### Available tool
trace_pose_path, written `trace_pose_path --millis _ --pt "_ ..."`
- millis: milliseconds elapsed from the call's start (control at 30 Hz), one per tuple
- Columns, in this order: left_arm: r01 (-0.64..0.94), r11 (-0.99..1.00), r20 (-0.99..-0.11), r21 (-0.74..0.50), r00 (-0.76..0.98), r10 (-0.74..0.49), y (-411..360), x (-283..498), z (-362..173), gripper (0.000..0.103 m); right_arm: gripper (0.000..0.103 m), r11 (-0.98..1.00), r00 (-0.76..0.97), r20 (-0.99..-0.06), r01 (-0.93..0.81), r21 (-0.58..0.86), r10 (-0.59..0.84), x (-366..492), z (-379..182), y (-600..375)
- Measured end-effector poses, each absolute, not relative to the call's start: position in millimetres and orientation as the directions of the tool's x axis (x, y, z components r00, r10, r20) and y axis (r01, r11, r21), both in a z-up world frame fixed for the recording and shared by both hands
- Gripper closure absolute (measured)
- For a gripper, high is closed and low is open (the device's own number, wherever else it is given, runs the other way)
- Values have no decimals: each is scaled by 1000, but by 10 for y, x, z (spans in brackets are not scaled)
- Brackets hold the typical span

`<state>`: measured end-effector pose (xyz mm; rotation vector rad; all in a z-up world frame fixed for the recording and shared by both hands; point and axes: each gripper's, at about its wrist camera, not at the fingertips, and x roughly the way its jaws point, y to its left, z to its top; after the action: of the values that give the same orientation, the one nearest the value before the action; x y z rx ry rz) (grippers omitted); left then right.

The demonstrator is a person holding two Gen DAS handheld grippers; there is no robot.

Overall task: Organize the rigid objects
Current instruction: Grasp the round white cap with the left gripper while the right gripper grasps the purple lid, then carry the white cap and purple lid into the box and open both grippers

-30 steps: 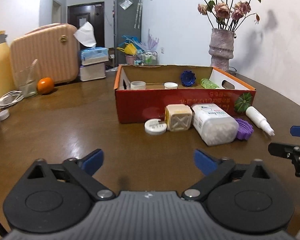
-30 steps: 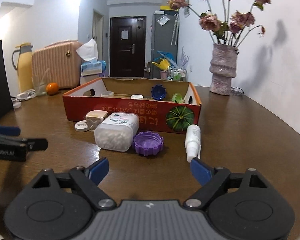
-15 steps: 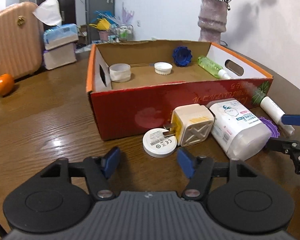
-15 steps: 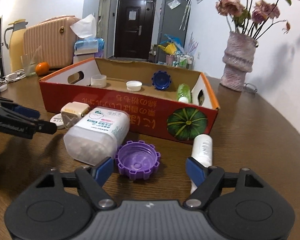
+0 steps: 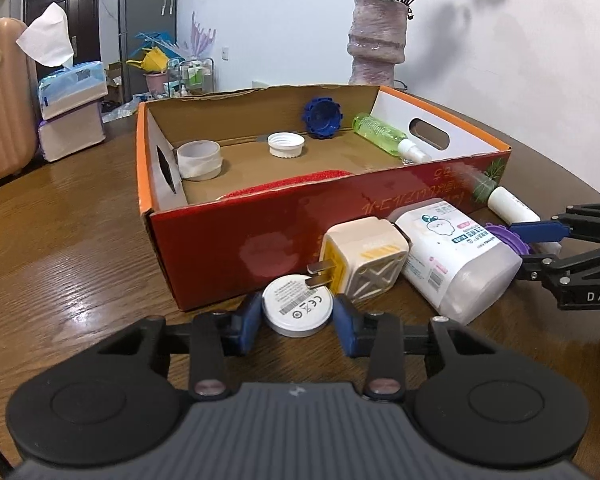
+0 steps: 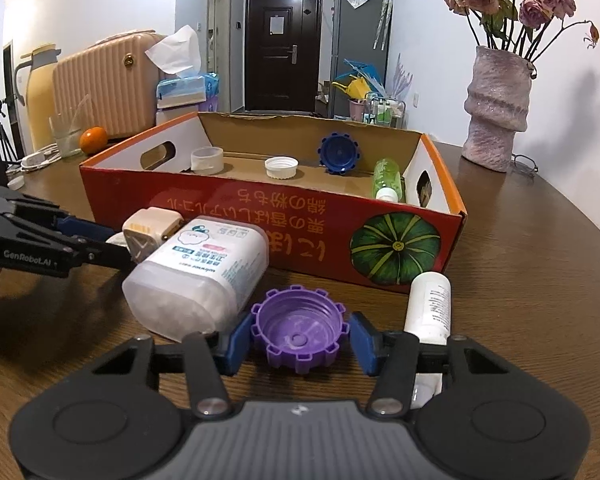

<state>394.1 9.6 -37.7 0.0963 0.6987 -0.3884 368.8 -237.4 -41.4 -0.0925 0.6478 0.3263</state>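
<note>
Left gripper (image 5: pixel 298 322) closing on white disc (image 5: pixel 297 310), lower centre, pads touching its sides. Right gripper (image 6: pixel 298 342) closing, pads not yet pressing purple cap (image 6: pixel 298 332), lower centre, between them.

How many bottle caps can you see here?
3. A blue cap leans on the box's back wall, a white cap lies on its floor, and a purple cap sits outside on the table. Others may be hidden.
</note>
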Motion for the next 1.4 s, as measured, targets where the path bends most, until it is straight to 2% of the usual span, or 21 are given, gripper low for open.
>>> trace_pose_path --millis 200,300,467,633,800,1100,1400 --pt "344 939 -643 -28 713 -280 59 3818 -314 64 51 941 743 -600 -336 46 295 3591 -370 -2417" --pt "304 952 -613 -41 745 -264 89 3615 -213 63 51 943 756 -586 -330 45 292 3462 -281 -2472" --pt "222 972 -514 -84 826 -233 155 3097 9 64 51 947 785 -543 -315 63 297 3164 -93 -2620" --pt "141 989 -437 -52 887 -149 103 2491 226 64 51 942 800 -511 -331 64 316 2824 59 -2627" --pt "94 993 -343 -70 933 -113 120 1958 518 64 51 937 822 -466 -344 52 328 2442 236 -2598" --pt "123 991 -266 -60 955 -134 15 1296 708 64 51 936 851 -401 -349 55 341 1765 427 -2622" --pt "134 989 -238 -61 960 -145 -25 1131 726 64 51 938 863 -378 -343 49 336 1527 483 -2626"
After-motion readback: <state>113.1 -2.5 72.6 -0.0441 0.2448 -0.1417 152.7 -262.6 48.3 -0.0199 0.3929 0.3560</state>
